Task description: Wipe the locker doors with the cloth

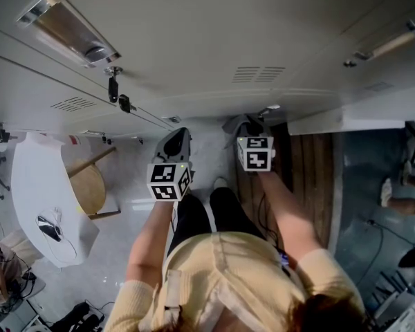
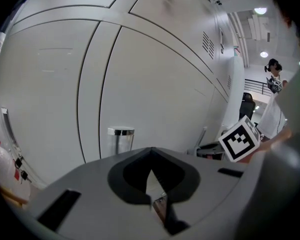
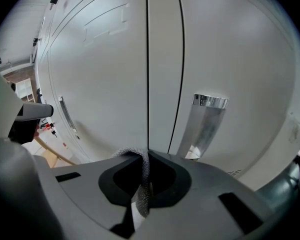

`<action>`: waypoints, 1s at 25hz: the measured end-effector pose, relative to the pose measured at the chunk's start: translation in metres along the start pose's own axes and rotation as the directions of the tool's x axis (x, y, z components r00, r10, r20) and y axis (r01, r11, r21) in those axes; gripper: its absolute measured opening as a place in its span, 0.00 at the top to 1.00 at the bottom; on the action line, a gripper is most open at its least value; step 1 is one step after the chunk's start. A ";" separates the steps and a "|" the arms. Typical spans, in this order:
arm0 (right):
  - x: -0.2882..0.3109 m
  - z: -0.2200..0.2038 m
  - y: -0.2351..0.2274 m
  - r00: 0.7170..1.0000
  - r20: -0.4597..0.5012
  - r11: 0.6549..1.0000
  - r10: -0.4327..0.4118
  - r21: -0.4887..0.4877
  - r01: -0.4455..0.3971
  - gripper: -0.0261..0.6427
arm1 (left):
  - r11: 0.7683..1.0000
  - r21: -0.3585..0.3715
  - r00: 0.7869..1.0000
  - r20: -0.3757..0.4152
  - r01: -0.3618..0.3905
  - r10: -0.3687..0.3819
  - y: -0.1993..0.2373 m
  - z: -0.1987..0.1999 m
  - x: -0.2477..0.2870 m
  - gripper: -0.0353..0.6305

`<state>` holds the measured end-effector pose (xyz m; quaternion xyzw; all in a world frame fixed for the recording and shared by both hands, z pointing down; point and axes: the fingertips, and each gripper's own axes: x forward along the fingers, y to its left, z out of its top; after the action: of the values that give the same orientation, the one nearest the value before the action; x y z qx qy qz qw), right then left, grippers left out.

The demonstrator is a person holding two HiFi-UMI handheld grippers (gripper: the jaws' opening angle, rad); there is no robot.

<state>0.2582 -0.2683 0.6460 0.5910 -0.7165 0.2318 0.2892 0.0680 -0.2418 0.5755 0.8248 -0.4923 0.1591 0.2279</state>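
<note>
While the right hand-held gripper point(image 3: 148, 153) clamps the grey cloth point(image 3: 144, 186) before a locker door point(image 3: 105, 84), and the left hand-held gripper point(image 2: 151, 150) is closed and empty, flat, even strokes should wipe best.

Locker doors point(image 3: 105, 84): plain pale grey-white. Cloth point(image 3: 141, 181) in my right gripper point(image 3: 146, 155), before them: mid-grey, fine pebbled weave.

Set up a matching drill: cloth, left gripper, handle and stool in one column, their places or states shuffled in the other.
1. cloth
2. left gripper
3. handle
4. stool

a. on the floor by the white table
b. jaws together, nothing between them
c. pinched in the right gripper
d. shiny metal, on a locker door

Pairs: 1-c, 2-b, 3-d, 4-a
</note>
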 end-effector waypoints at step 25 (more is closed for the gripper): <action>-0.047 0.021 0.028 0.996 0.068 0.998 -0.066 0.007 0.066 0.95 | 0.999 0.027 0.999 0.034 -0.037 0.036 0.046 0.005 -0.056 0.96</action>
<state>0.2343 -0.2434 0.5988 0.6227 -0.7053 0.2038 0.2708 0.0012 -0.2222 0.5545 0.8214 -0.5086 0.1563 0.2053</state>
